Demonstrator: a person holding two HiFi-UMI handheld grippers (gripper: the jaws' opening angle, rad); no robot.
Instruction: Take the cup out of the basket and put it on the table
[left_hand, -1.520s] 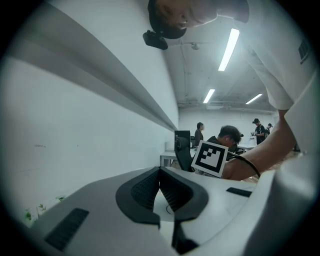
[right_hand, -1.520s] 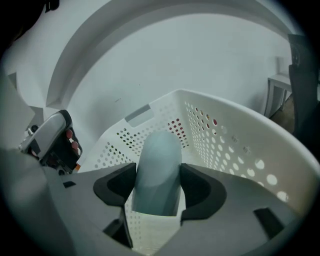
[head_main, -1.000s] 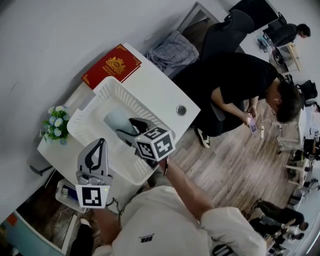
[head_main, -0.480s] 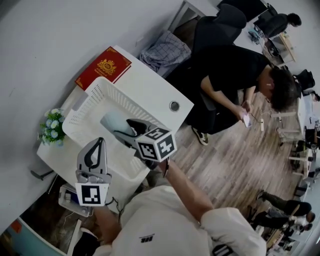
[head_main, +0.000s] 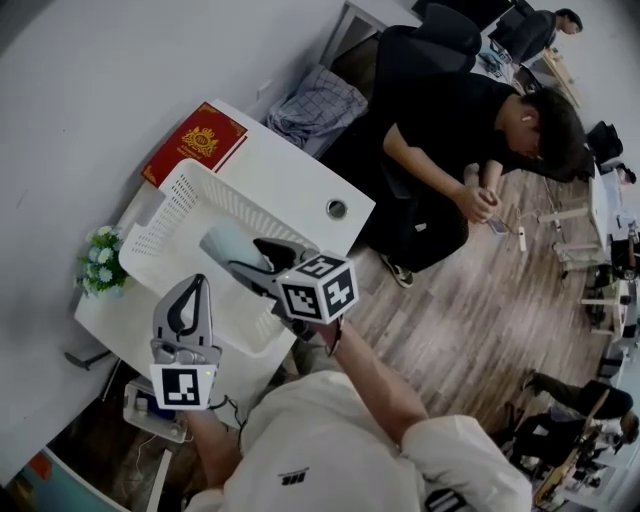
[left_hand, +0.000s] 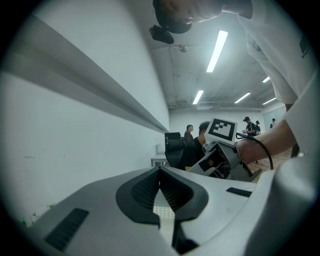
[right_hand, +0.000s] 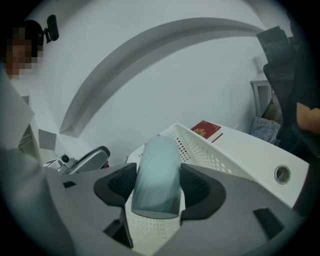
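A pale blue-grey cup (right_hand: 157, 160) lies on its side between the pads of my right gripper (right_hand: 157, 184), which is shut on it. In the head view the cup (head_main: 226, 246) hangs over the inside of the white perforated basket (head_main: 175, 195), clear of its floor, in my right gripper (head_main: 248, 260). The basket stands on a white table (head_main: 290, 180). My left gripper (head_main: 198, 292) hovers at the basket's near left corner, shut and holding nothing; its pads (left_hand: 150, 187) meet at the tips.
A red book (head_main: 193, 147) lies at the table's far corner and a small flower pot (head_main: 100, 262) at its left end. A round cable hole (head_main: 337, 209) sits near the table's right edge. A seated person (head_main: 450, 130) is just beyond the table.
My right gripper has risen with the cup, which now sits higher over the basket. The left gripper has drifted slightly. The head view has shifted.
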